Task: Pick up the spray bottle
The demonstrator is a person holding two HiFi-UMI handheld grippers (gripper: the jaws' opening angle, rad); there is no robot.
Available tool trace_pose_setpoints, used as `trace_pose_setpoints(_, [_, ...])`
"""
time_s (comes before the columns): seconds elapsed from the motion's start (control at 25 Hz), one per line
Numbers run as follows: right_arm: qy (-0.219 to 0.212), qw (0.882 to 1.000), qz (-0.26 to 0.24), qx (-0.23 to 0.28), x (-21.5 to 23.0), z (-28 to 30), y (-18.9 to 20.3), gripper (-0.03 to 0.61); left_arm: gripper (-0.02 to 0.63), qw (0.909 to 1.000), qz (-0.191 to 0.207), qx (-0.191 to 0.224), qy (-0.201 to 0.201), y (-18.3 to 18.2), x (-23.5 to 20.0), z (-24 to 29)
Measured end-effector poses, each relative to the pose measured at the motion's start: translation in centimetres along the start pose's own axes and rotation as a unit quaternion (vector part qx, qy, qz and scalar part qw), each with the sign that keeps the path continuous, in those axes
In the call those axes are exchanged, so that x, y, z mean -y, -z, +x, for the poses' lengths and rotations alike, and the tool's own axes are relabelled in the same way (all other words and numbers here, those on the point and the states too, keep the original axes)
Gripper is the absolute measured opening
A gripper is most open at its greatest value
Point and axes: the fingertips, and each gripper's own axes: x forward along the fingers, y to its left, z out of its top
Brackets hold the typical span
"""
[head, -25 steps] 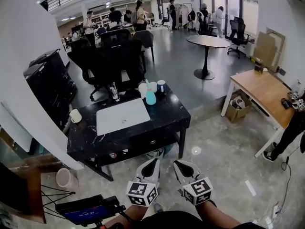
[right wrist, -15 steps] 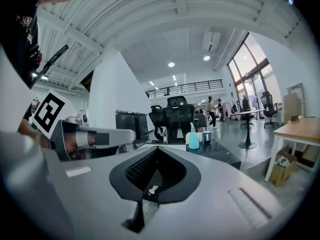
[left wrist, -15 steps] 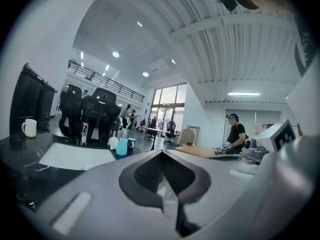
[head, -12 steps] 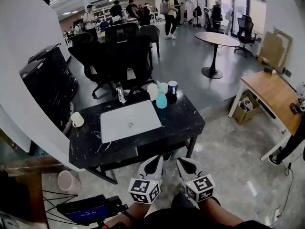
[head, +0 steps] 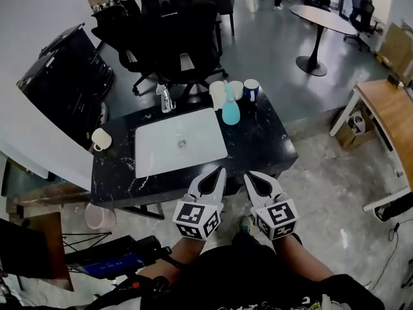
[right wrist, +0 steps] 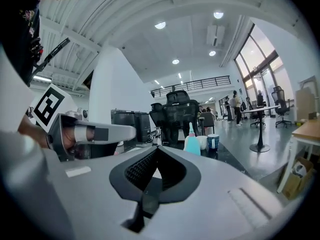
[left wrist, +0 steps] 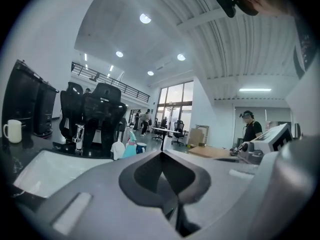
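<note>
The light-blue spray bottle [head: 230,112] stands upright at the far side of the black marble table [head: 271,148], next to a white cup [head: 218,94]. It shows small in the left gripper view [left wrist: 131,146] and in the right gripper view [right wrist: 192,143]. My left gripper [head: 220,172] and right gripper [head: 249,175] hover side by side at the table's near edge, well short of the bottle. Both are shut with nothing between the jaws, which meet at their tips [left wrist: 161,153] [right wrist: 157,148].
A white mat [head: 179,142] covers the table's middle. A white mug [head: 100,138] sits at its left end, a small clear bottle [head: 166,99] and two more cups [head: 244,89] at the back. Black office chairs [head: 184,41] stand behind. A wooden desk [head: 387,118] is at right, a pink bucket [head: 99,216] on the floor.
The view has come closer to the table and tilted down. Both grippers have advanced from over the floor to the table's near edge, still shut and side by side.
</note>
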Motion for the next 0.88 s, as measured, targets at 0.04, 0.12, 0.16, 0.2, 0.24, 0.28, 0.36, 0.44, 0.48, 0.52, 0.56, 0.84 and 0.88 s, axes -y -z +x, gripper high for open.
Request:
trace_pose_setpoints(0.04, [-0.004,1.0,-0.001,0.002,1.2,1.1,-0.5,0.023,0.001,1.0,-0.002,-0.002,-0.004,-0.3,-0.4,1.6])
trace_pose_setpoints(0.12, [-0.016,1.0,0.002,-0.003,3.3,3.2,-1.1,0.023,0.001,0.9998,-0.005,-0.011,-0.014,-0.3,-1.1,4.3])
trace_pose_setpoints(0.16, [-0.021,1.0,0.001,-0.003,4.3,4.3,-1.2,0.022,0.001,0.9997,-0.005,-0.015,-0.019,-0.3,-1.6,5.5])
trace_pose_setpoints(0.2, [-0.025,1.0,0.0,-0.002,5.3,5.4,-1.4,0.022,0.001,0.9995,-0.003,-0.018,-0.024,-0.2,-2.1,6.7])
trace_pose_setpoints(0.24, [-0.027,1.0,-0.001,-0.003,6.2,6.6,-1.4,0.023,0.001,0.9994,-0.002,-0.021,-0.027,-0.2,-2.6,7.8])
trace_pose_setpoints(0.28, [-0.028,1.0,-0.001,-0.005,7.1,7.7,-1.3,0.023,0.001,0.9992,-0.001,-0.025,-0.03,0.0,-3.2,8.8])
trace_pose_setpoints(0.36, [-0.025,1.0,0.005,-0.011,8.6,9.9,-0.9,0.023,0.001,0.9988,0.0,-0.034,-0.035,0.3,-4.3,10.4])
trace_pose_setpoints(0.44, [-0.018,1.0,0.005,-0.009,9.7,12.0,-0.5,0.023,0.001,0.9985,0.002,-0.039,-0.038,0.7,-5.7,11.7])
trace_pose_setpoints(0.48, [-0.013,1.0,0.004,-0.01,10.2,13.2,-0.4,0.023,0.001,0.9984,0.001,-0.041,-0.038,0.9,-6.6,12.3])
trace_pose_setpoints(0.52, [-0.007,1.0,0.002,-0.01,10.8,14.4,-0.2,0.023,0.001,0.9984,-0.001,-0.042,-0.039,1.0,-7.4,12.9])
trace_pose_setpoints(0.56, [-0.001,1.0,0.0,-0.011,11.3,15.5,-0.1,0.031,0.001,0.9984,-0.004,-0.042,-0.038,1.2,-8.3,13.6])
trace_pose_setpoints(0.84, [0.06,0.998,-0.002,-0.009,14.4,22.9,0.6,0.155,0.001,0.9983,-0.021,-0.053,-0.014,2.6,-12.8,17.0])
trace_pose_setpoints(0.88, [0.065,0.998,-0.003,-0.009,14.7,23.9,0.8,0.169,0.001,0.9983,-0.023,-0.053,-0.011,2.7,-13.3,17.4])
